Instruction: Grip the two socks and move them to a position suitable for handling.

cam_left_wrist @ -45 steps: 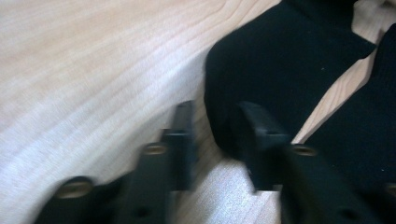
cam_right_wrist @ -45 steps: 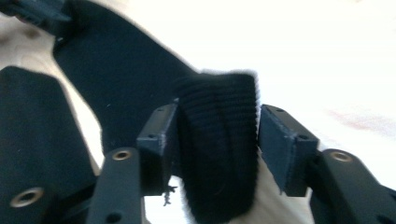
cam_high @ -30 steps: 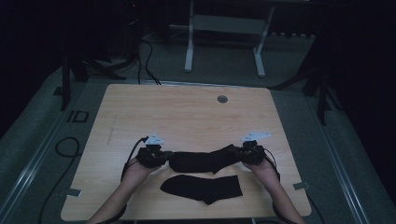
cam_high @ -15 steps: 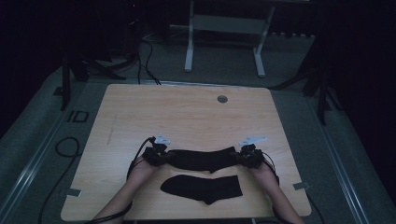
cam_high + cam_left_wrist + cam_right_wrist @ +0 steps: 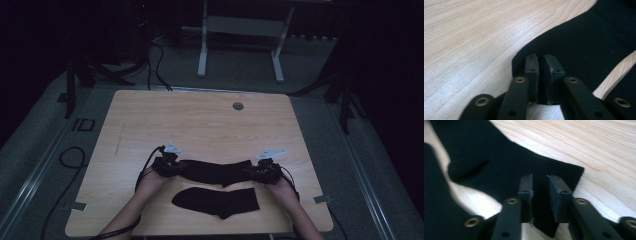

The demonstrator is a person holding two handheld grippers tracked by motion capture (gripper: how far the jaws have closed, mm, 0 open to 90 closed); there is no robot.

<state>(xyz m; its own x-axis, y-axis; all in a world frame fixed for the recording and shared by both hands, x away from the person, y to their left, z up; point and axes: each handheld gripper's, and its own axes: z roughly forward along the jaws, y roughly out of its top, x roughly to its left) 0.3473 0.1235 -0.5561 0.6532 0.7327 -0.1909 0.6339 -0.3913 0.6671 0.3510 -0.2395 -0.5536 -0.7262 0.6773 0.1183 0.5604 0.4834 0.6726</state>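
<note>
Black sock [image 5: 215, 171] stretched flat on tabletop [image 5: 200, 125], 12 o'clock of second sock [image 5: 217, 202]. Left gripper [image 5: 169, 167] and right gripper [image 5: 261, 172] at its ends, jaws just opening, fabric between, grip loosening. Laying done; pairing left.

Table [image 5: 200, 125]: pale wood, light tan with fine straight grain lines running along its length; a small round grey plug [image 5: 238, 106] near the far edge.

Upper sock [image 5: 212, 171]: plain black, fine ribbed knit up close, no pattern or marking.

Lower sock [image 5: 217, 202]: the same plain black.

Left gripper [image 5: 166, 166] and right gripper [image 5: 264, 172]: black jaws with brass-coloured rivets; each carries a light grey plate on top.

Cables: black.

Floor [image 5: 45, 150]: dull grey-green.

Frame behind the table [image 5: 240, 30]: pale grey.
</note>
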